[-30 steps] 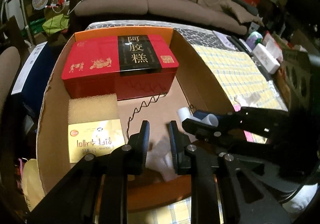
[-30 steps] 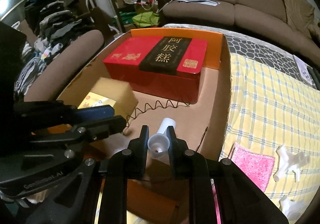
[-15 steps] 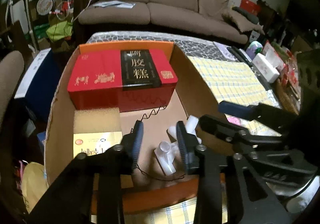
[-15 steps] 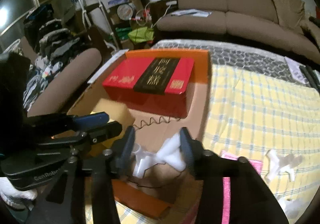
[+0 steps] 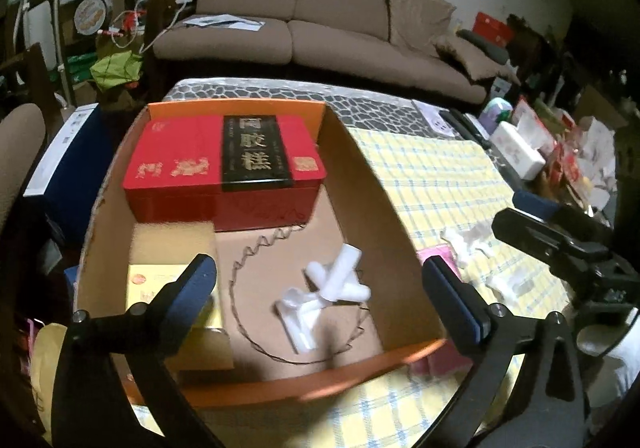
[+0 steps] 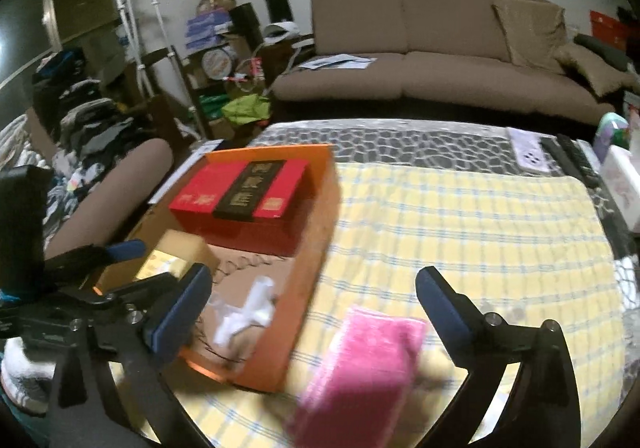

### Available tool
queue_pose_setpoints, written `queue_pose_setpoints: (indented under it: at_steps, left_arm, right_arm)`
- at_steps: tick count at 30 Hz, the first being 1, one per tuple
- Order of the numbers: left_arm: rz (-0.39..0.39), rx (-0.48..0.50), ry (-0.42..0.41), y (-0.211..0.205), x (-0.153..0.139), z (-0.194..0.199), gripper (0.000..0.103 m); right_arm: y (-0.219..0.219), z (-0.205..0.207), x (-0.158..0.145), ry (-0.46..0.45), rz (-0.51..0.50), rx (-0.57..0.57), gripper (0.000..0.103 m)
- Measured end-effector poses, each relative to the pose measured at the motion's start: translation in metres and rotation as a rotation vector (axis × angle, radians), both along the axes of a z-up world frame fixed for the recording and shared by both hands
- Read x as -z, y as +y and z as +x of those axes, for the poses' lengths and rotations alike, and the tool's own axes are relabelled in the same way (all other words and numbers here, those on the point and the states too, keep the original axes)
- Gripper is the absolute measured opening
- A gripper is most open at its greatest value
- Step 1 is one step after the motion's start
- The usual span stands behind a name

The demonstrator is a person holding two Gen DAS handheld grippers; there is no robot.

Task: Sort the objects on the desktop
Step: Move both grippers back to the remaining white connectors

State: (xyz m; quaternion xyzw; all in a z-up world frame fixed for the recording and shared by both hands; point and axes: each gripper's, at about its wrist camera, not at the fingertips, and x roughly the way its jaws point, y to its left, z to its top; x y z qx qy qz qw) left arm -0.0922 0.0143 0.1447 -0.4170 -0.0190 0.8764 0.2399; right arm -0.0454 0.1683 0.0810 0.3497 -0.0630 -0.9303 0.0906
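An open cardboard box [image 5: 360, 176] with orange edges holds a red tin [image 5: 224, 168], a yellow packet [image 5: 160, 284], a thin coiled wire [image 5: 272, 240] and white plastic pipe fittings [image 5: 324, 292]. My left gripper [image 5: 320, 288] is open and empty above the box's near end. My right gripper [image 6: 312, 304] is open and empty, over the box's right wall [image 6: 308, 260] and a pink cloth [image 6: 368, 368] on the yellow checked tablecloth. The fittings also show in the right wrist view [image 6: 248, 308].
More white fittings [image 5: 468, 240] lie on the tablecloth [image 5: 432, 176] right of the box. White boxes and clutter [image 5: 520, 144] line the table's right edge. A brown sofa [image 5: 320, 20] stands behind. A chair [image 6: 112, 204] is at the left.
Both grippers have opened wide and pulled back and up. The white fittings they held now lie on the box floor. The right gripper has swung right over the pink cloth.
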Motion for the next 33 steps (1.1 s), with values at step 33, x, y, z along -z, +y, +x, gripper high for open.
queue_pose_setpoints:
  at_steps: [33]
  left_arm:
    - [-0.082, 0.34, -0.064, 0.204, 0.039, 0.101, 0.099]
  right_arm:
    - [0.206, 0.111, 0.028, -0.099, -0.064, 0.312, 0.076]
